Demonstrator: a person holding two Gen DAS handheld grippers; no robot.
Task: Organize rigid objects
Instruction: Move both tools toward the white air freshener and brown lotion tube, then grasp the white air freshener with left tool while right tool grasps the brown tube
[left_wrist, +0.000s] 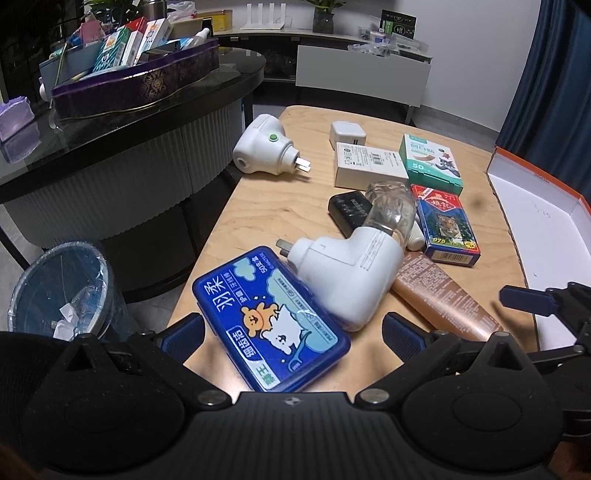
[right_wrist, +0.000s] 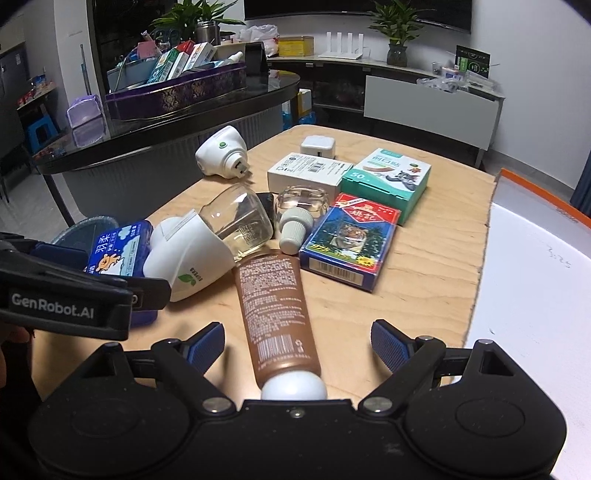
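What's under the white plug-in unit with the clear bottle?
The white plug-in unit leans on the blue floss box at its plug end; its clear bottle overlaps a black device. How much of that device lies beneath is hidden.

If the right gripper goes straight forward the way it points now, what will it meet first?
Most likely the brown tube. It lies lengthwise between the open jaws of the right gripper, white cap nearest the camera. Beyond it sits a small clear bottle, though the depth is hard to judge.

walls: white (right_wrist: 535, 74) | curtain: blue (left_wrist: 546, 74) | black oval counter (left_wrist: 110, 147) | low white sideboard (right_wrist: 432, 107) | floor: grey (left_wrist: 443, 114)
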